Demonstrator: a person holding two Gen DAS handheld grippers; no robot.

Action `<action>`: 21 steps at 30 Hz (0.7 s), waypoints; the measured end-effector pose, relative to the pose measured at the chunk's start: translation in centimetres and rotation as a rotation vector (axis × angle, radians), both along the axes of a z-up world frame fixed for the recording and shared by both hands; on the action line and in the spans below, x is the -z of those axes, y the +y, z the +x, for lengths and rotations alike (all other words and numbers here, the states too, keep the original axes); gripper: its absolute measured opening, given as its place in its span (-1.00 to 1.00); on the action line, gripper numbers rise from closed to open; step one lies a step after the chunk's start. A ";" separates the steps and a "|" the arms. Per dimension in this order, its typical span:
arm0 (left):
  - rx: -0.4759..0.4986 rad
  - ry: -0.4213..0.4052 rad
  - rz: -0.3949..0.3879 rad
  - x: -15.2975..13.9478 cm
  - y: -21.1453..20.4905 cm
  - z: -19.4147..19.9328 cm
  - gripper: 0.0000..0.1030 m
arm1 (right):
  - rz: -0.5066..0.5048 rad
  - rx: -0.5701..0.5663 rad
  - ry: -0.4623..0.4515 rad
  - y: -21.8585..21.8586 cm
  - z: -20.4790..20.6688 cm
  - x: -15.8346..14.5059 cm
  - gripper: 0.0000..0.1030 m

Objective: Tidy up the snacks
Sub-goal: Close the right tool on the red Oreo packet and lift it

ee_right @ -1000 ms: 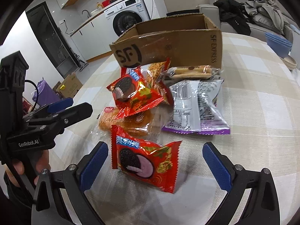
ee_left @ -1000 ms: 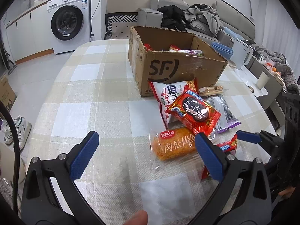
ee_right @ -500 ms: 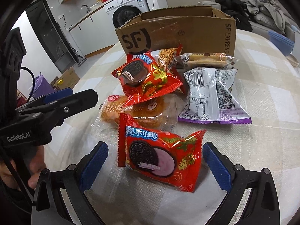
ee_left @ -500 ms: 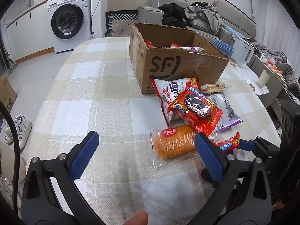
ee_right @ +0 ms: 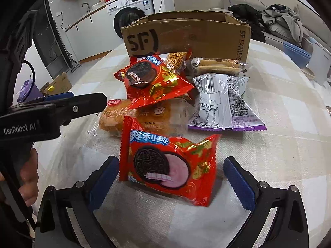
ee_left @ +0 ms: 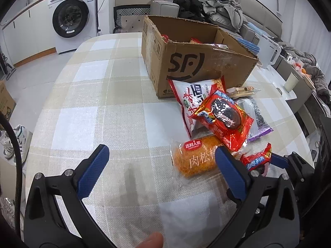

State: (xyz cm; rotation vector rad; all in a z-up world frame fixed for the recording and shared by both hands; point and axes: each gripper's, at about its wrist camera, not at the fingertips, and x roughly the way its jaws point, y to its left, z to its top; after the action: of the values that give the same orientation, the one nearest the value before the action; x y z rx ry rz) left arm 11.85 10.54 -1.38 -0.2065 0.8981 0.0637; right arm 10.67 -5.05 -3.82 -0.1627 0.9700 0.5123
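A pile of snack packets lies in front of an open SF cardboard box (ee_left: 198, 62) (ee_right: 186, 37). My right gripper (ee_right: 171, 177) is open around the nearest red Oreo packet (ee_right: 167, 163), which lies on the table between its blue pads; that packet shows at the right in the left wrist view (ee_left: 257, 161). A second red Oreo packet (ee_left: 224, 117) (ee_right: 153, 80) lies on an orange meat-floss bread (ee_left: 196, 157) (ee_right: 149, 115). My left gripper (ee_left: 161, 171) is open and empty over the cloth, left of the bread.
A white-and-red noodle bag (ee_left: 192, 99), a grey-purple packet (ee_right: 223, 103) and a wafer bar (ee_right: 215, 66) lie by the box, which holds more snacks. The checked tablecloth (ee_left: 93, 95) stretches left. A white kettle (ee_left: 269, 51) and cup (ee_left: 290, 81) stand at the right.
Both grippers moved forward toward the pile. The right gripper's pads now flank the near Oreo packet. Both stayed open.
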 end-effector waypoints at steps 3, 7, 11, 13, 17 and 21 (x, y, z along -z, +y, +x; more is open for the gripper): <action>0.010 -0.001 -0.002 0.0 -0.2 0.2 0.97 | 0.006 0.000 0.004 -0.7 0.0 -0.2 0.97; 0.023 -0.001 0.003 -0.1 -0.7 0.4 0.97 | 0.016 -0.020 0.003 -1.2 -0.4 -0.5 0.75; 0.033 0.001 0.011 -0.1 -1.0 0.7 0.97 | 0.014 -0.042 -0.008 -1.3 -1.0 -0.9 0.35; 0.036 0.003 0.009 0.0 -1.2 0.8 0.97 | 0.016 -0.046 -0.010 -1.2 -1.0 -0.9 0.24; 0.043 0.007 0.015 0.2 -1.5 0.9 0.97 | 0.033 -0.062 -0.015 -1.3 -1.3 -0.9 0.00; 0.042 0.009 0.014 0.3 -1.6 1.0 0.97 | 0.059 -0.067 -0.022 -1.9 -1.8 -1.2 -0.16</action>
State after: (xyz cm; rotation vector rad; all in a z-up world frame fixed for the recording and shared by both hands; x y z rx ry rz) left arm 12.86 8.90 -1.71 -0.1742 0.9107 0.0318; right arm 8.85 -6.99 -2.65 -0.1479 0.9291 0.5987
